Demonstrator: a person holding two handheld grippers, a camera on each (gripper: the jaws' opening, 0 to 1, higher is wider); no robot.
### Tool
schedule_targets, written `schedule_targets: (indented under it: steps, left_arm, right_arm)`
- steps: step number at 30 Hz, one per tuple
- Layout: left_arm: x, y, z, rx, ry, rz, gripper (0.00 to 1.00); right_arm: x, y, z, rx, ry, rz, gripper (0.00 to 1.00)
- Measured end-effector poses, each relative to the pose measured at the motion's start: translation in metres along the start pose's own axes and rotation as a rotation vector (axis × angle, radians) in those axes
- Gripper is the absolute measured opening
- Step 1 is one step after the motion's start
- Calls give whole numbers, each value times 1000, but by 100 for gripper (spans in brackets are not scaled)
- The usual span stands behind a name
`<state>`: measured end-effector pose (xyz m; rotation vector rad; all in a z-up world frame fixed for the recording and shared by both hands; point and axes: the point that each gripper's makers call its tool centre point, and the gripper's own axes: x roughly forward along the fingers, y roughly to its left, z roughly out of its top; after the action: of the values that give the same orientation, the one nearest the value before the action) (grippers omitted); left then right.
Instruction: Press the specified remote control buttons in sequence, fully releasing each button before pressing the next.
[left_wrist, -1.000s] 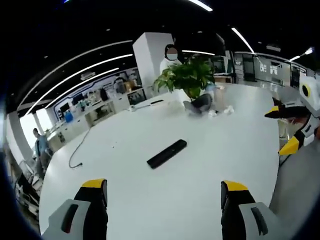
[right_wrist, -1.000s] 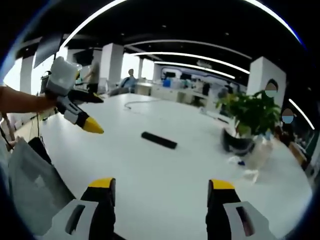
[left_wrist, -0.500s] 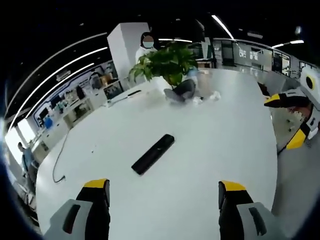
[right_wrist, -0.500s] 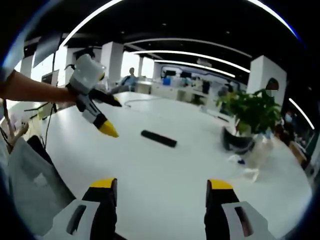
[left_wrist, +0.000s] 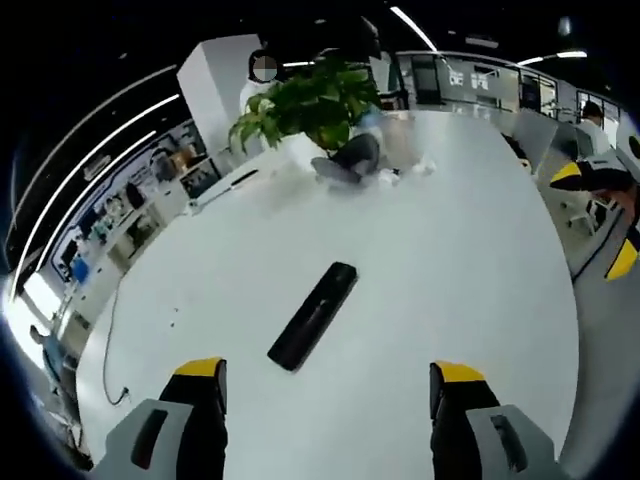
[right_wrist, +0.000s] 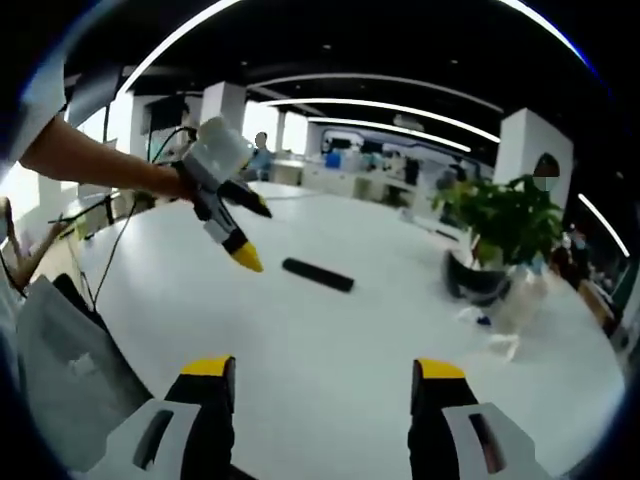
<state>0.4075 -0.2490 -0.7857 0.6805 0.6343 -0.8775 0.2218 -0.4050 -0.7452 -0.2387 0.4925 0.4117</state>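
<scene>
Remote lies flat mid-bench, nothing touching it, buttons too dark to read. Left tongs spread, hovering just short of it, prob. lining up a press. Right tongs spread, well back, w/ plant in sight.

My left gripper hangs in the air with its two yellow-tipped jaws spread wide and nothing between them; in the right gripper view it reaches in from the left, held in my left hand on a bare outstretched forearm, jaws parted and tips angled downward. My right gripper is also wide open and empty, its yellow tips showing at the right edge of the left gripper view.
</scene>
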Motion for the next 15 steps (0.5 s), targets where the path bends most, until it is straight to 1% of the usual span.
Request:
schedule_targets:
  steps: [1, 3, 4, 5, 9, 11, 13, 15]
  left_arm:
    - [2, 0, -1, 5, 5, -3, 85]
    - [8, 0, -5, 21, 32, -19, 83]
    - [12, 1, -7, 38, 47, -15, 83]
    - [14, 2, -8, 50, 51, -13, 83]
    - [25, 6, -8, 45, 62, -20, 78]
    - [29, 11, -10, 70, 78, -8, 77]
    - [34, 14, -12, 80, 95, -15, 74]
    - [39, 17, -14, 96, 112, -21, 73]
  right_arm:
    - [0, 0, 0, 0, 1, 0, 70]
    - [0, 0, -1, -2, 3, -1, 70]
    - [0, 0, -1, -4, 5, -2, 70]
    - [0, 0, -1, -4, 5, -3, 70]
    - [1, 0, -2, -3, 9, -6, 70]
    - [1, 0, -1, -3, 8, -7, 70]
    - [0, -1, -1, -1, 8, -10, 70]
    - [1, -2, -2, 2, 9, -12, 70]
